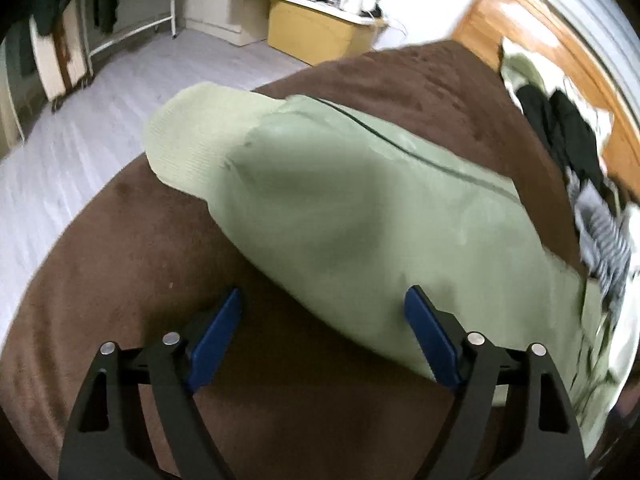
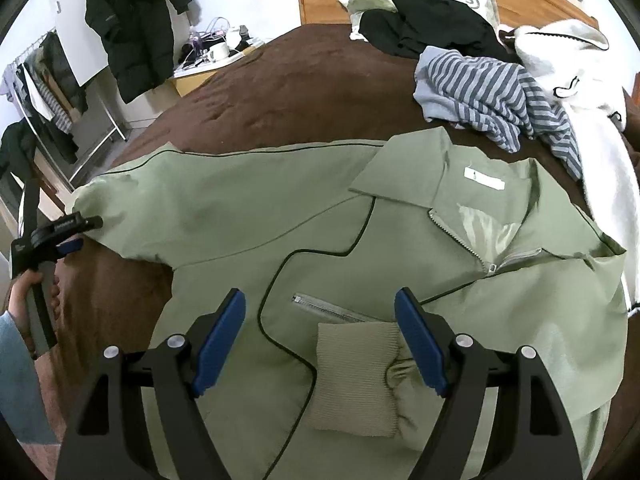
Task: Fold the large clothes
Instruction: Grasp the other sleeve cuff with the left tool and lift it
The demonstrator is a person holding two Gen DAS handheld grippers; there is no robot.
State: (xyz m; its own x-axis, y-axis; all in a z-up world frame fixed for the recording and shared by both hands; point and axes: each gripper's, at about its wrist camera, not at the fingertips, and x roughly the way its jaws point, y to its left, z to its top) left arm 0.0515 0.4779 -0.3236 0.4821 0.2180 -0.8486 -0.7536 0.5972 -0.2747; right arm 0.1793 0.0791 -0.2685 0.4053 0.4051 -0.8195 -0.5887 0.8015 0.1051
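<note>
Right gripper [image 2: 320, 340] spread wide, nothing clamped; a ribbed cuff [image 2: 356, 380] lies between its blue pads, folded in on the jacket [image 2: 248, 220] front. Left gripper [image 1: 324, 340] also released, hanging over the other sleeve [image 1: 360, 220] near its ribbed cuff [image 1: 200, 136], upper left of that view. Jacket lies face up across the brown bedspread [image 2: 280, 92], collar toward upper right. Looks light, limp, smooth shell, likely slippery: grab at cuffs or seams, pinch firmly. Hem cut off at the bottom edge; far shoulder runs under a white garment [image 2: 600, 140]; left view is motion-blurred, contact unclear.
</note>
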